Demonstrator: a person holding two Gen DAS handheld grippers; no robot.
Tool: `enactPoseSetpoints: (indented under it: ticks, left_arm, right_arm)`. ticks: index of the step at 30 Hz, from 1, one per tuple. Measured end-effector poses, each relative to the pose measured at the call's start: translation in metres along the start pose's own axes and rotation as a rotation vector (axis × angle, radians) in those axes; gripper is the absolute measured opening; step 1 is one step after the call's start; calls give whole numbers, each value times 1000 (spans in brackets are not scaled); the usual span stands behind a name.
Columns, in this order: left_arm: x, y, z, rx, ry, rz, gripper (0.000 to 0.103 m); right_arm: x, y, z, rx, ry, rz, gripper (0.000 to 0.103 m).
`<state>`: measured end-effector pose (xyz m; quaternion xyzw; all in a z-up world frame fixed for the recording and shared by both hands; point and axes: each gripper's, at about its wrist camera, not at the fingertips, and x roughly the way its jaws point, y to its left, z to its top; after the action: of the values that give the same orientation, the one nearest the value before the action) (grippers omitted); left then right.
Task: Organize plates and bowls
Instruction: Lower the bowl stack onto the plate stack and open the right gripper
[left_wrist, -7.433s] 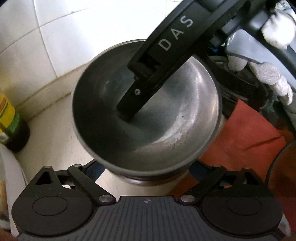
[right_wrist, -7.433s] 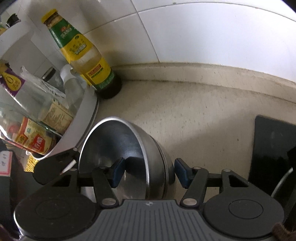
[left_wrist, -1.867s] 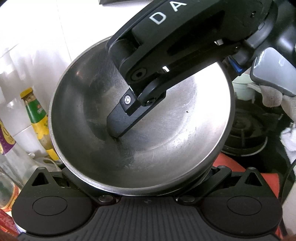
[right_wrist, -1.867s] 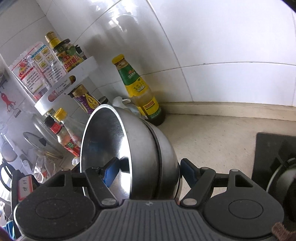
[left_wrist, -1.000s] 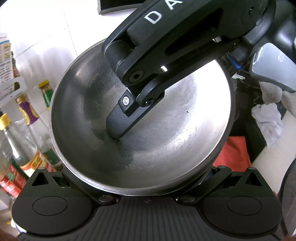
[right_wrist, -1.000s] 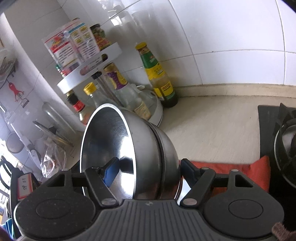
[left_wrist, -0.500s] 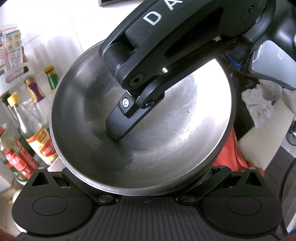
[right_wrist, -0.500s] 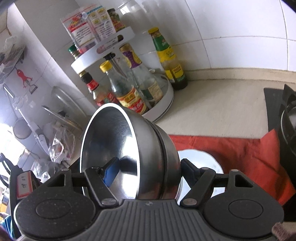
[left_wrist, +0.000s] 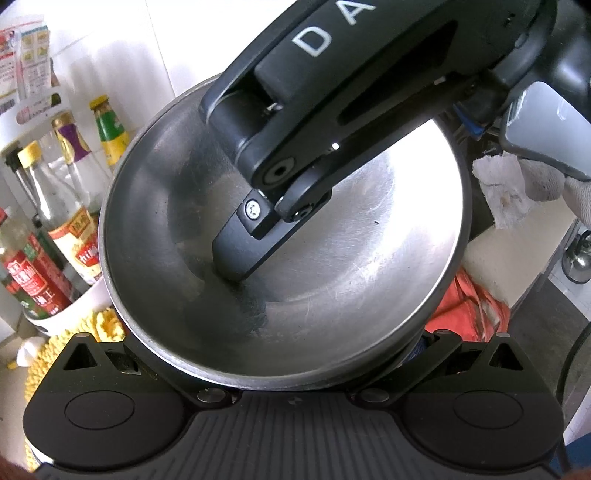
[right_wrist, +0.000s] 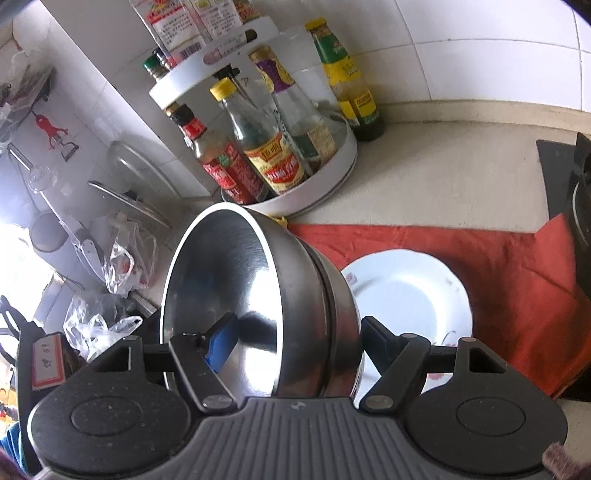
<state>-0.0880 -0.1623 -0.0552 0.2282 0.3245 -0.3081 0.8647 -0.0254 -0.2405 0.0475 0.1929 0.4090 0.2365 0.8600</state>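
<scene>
White glossy tiles (right_wrist: 480, 48) cover the far wall, catching soft daylight. Below them runs a pale speckled counter (right_wrist: 443, 166). On it, far left, stands a white two-tier rack (right_wrist: 325, 177) crowded with sauce bottles (right_wrist: 273, 155). A red cloth (right_wrist: 517, 280) lies spread across the near counter, and a black stove (right_wrist: 569, 184) sits at the right edge. On the left wall hang glass pot lids (right_wrist: 136, 173) and a red figure-shaped hook (right_wrist: 48, 127); crumpled plastic bags (right_wrist: 118, 266) lie beneath, where the light is brightest.
</scene>
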Motion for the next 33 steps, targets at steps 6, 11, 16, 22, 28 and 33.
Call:
enactPoseSetpoints:
  ticks: [6,11,16,22,28,33]
  left_arm:
    - [13,1,4,-12,45,-16,103]
    - [28,7,18,0,46,-2,103]
    - [44,9,29,-6,44,10,103]
    - [48,5,30,0,41,26,103]
    - [36,-5,25,-7,37,30,103]
    - [34,-10,15,-7,45,32,103]
  right_arm:
    - [6,-5,3,24,26,-1,68]
    - [7,-12,7,34,24,10,68]
    - [11,-20,14,27,5,4,68]
    - [12,-32,23,37,-5,4,68]
    - [14,-38,31,29,-9,-7,68]
    - [24,-43,34,35,-2,-11,68]
